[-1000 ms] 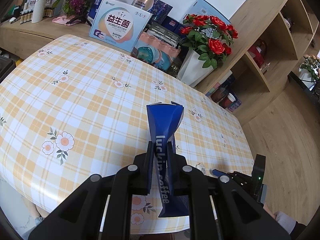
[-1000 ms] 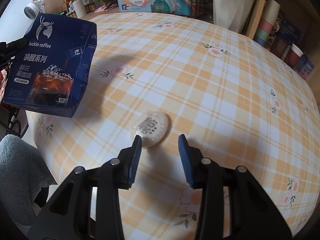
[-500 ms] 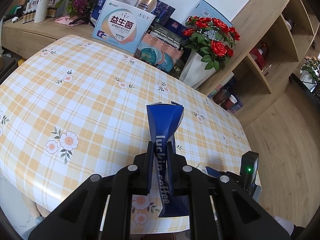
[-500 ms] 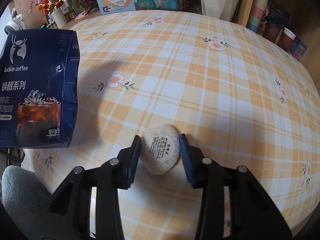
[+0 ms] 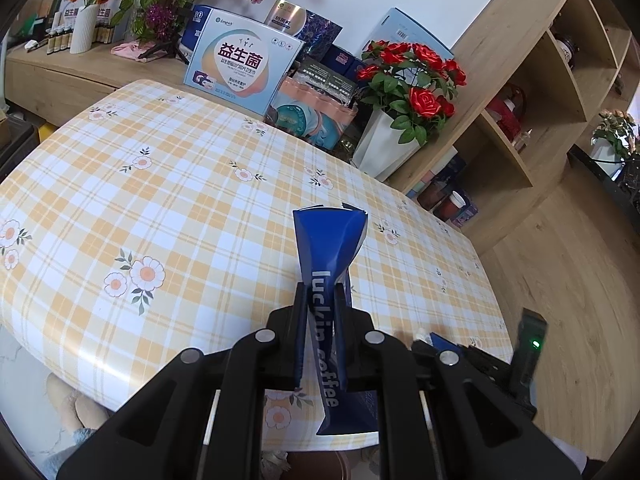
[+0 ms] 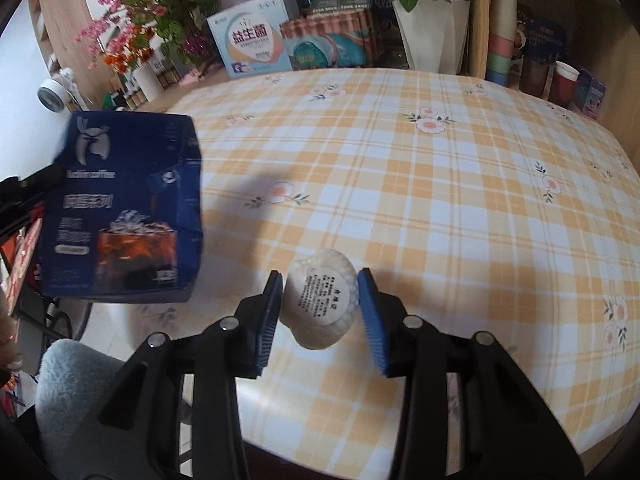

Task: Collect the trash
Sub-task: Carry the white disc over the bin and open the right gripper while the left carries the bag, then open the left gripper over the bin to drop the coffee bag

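Now straddling one white packet (image 6: pixel 322 300), right hand-held gripper (image 6: pixel 320 306) gapes — left (image 5: pixel 320 300) clamps one blue pouch (image 5: pixel 328 264).

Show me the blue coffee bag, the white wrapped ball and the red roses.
blue coffee bag (image 6: pixel 124 216): right wrist view, printed front panel.
white wrapped ball (image 6: pixel 322 304): right wrist view, round label.
red roses (image 5: pixel 424 100): left wrist view, large bloom.

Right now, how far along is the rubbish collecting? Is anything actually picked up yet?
Partly. The left gripper has its jaws shut on the blue coffee box, held up off the table. The right gripper has its jaws either side of the white round packet, but whether they grip it yet I cannot tell. No bin shows in either view, so dropping both off is left.
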